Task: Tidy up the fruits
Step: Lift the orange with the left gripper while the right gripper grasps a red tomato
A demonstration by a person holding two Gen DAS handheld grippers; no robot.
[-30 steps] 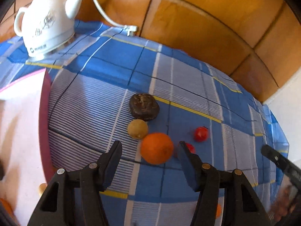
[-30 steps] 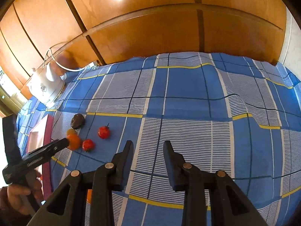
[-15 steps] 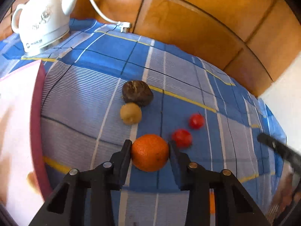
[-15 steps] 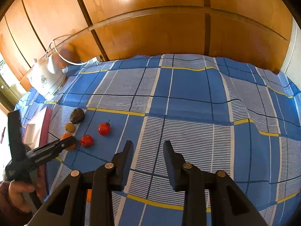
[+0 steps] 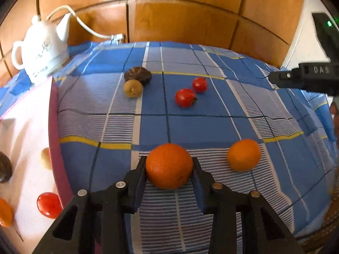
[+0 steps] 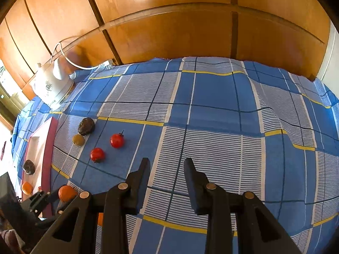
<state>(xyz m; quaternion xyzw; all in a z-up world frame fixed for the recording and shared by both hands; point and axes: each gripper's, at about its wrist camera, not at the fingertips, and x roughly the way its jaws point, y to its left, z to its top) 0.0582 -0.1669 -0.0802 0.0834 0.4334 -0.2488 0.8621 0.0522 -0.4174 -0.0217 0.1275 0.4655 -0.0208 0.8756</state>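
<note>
Left gripper (image 5: 169, 167) grips the orange (image 5: 169, 166); right gripper (image 6: 166, 167) hangs released. A shallow fingertip hold could let it roll off.

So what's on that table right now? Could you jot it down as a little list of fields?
left tongs: shut on an orange
right tongs: open, holding nothing
second orange: loose on the blue checked cloth
tomatoes: two, on the cloth
brown fruits: two, touching
pink tray: already holds several fruits
white kettle: far left corner
</note>
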